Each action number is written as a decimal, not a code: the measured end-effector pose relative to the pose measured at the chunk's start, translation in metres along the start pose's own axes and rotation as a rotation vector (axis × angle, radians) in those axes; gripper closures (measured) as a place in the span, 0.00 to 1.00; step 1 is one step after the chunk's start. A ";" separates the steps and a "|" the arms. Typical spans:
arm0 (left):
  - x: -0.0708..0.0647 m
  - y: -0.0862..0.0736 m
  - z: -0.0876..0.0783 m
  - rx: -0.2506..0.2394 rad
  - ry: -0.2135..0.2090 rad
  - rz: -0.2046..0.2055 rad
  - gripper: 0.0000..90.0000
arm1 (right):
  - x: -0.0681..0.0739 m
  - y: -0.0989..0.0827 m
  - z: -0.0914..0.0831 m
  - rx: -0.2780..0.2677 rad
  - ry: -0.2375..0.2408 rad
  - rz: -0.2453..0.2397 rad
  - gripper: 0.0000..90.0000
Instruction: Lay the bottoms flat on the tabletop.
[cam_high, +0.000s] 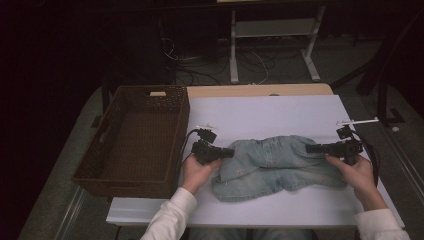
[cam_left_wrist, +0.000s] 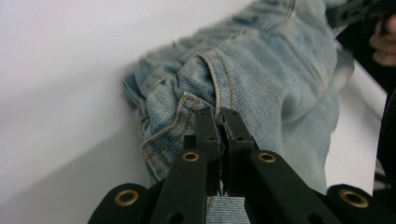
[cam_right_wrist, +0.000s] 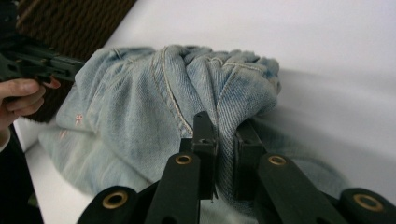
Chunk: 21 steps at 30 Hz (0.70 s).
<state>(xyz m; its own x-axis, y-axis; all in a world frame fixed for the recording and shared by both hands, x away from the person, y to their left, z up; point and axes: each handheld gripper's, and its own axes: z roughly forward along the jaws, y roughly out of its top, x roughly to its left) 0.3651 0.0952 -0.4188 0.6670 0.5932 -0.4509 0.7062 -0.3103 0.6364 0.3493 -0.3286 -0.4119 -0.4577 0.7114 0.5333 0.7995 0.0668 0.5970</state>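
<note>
A pale blue denim garment (cam_high: 272, 165) lies bunched across the white table top (cam_high: 260, 112). My left gripper (cam_high: 231, 152) is shut on the garment's left end; in the left gripper view its jaws pinch a seamed fold of denim (cam_left_wrist: 219, 86) at the left gripper (cam_left_wrist: 221, 116). My right gripper (cam_high: 310, 148) is shut on the right end of the garment; in the right gripper view a thick fold of denim (cam_right_wrist: 224, 88) is clamped between the jaws of the right gripper (cam_right_wrist: 225, 122). Both grippers point inward, toward each other, low over the table.
A dark brown woven basket (cam_high: 135, 140) stands at the table's left side, close beside my left hand. Behind the table are a white frame's legs (cam_high: 272, 45) and cables on the floor. Bare white table lies beyond and in front of the garment.
</note>
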 end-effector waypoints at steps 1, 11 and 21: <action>-0.001 -0.002 0.001 0.011 -0.001 0.001 0.97 | 0.002 -0.004 0.000 0.010 -0.006 -0.007 0.91; -0.010 -0.013 0.007 0.053 -0.036 0.005 0.99 | 0.002 -0.034 -0.003 0.084 -0.026 0.008 0.91; -0.009 -0.014 0.011 0.054 -0.041 0.000 0.99 | 0.001 -0.043 0.004 0.117 -0.036 0.017 0.90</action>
<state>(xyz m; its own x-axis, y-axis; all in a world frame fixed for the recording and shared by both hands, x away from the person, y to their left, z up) 0.3521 0.0860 -0.4304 0.6758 0.5621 -0.4768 0.7168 -0.3505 0.6028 0.3157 -0.3282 -0.4398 -0.4313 0.7377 0.5195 0.8478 0.1345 0.5129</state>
